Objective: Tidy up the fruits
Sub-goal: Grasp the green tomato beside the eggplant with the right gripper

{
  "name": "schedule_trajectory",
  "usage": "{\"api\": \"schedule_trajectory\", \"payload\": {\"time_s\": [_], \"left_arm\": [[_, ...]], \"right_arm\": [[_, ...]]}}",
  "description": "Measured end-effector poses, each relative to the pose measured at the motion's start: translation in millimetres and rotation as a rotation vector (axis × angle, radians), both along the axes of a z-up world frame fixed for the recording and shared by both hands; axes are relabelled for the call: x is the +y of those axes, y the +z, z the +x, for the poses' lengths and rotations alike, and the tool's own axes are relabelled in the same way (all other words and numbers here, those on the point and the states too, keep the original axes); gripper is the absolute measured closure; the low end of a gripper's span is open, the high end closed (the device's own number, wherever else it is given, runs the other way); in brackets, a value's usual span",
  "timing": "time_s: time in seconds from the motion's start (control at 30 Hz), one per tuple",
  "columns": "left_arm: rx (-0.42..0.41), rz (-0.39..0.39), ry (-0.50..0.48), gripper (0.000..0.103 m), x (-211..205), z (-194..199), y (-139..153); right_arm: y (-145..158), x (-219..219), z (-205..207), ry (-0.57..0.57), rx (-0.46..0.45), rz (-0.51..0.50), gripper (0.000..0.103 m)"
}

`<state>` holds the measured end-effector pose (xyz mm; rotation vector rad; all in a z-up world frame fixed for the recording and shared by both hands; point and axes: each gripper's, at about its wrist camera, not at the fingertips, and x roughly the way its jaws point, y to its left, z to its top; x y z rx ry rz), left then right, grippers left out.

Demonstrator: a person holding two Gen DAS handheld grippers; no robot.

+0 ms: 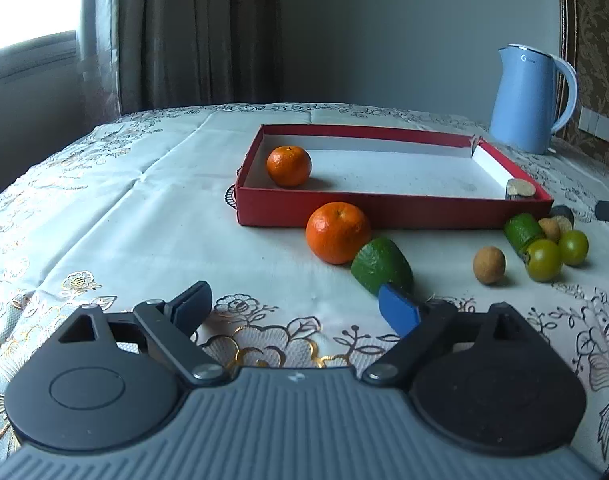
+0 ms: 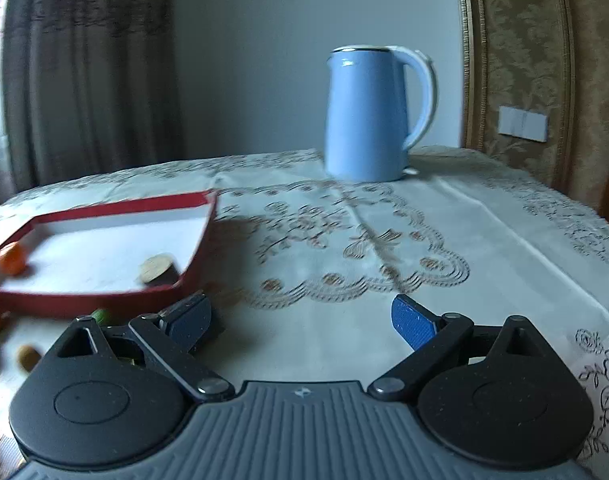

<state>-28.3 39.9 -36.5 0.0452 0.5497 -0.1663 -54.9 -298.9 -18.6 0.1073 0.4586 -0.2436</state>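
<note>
A red tray [image 1: 384, 211] with a white floor sits mid-table and holds one orange [image 1: 289, 166] at its left end and a small brown round fruit [image 1: 521, 189] in its right corner. In front of the tray lie a second orange [image 1: 338, 232], a green avocado piece [image 1: 382, 266], a brown longan [image 1: 489, 265], another green piece [image 1: 522, 232] and two green round fruits [image 1: 544, 260]. My left gripper [image 1: 296, 306] is open, nothing between its fingers, short of the avocado. My right gripper [image 2: 302, 320] is open over bare cloth, right of the tray [image 2: 192, 264].
A light blue kettle [image 1: 528, 100] stands at the back right of the table, also in the right wrist view as kettle [image 2: 368, 116]. The table is covered by a white embroidered cloth [image 1: 124, 208]. Curtains hang behind, a patterned wall panel on the right.
</note>
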Motion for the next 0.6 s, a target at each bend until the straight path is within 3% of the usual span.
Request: {"api": "schedule_trajectory", "payload": {"time_s": [0.3,0.4,0.6], "left_arm": [[0.018,-0.012,-0.004,0.008,3,4,-3],[0.019,-0.009,-0.006,0.007,3,4,-3],[0.024,-0.016,-0.011,0.005,4,5,-4]], "right_arm": [[-7,46,-13,0.141,0.014,-0.111,0.008],[-11,56,-9,0.175,0.04,-0.122,0.035],[-13,62,-3,0.213,0.061,-0.115,0.04]]}}
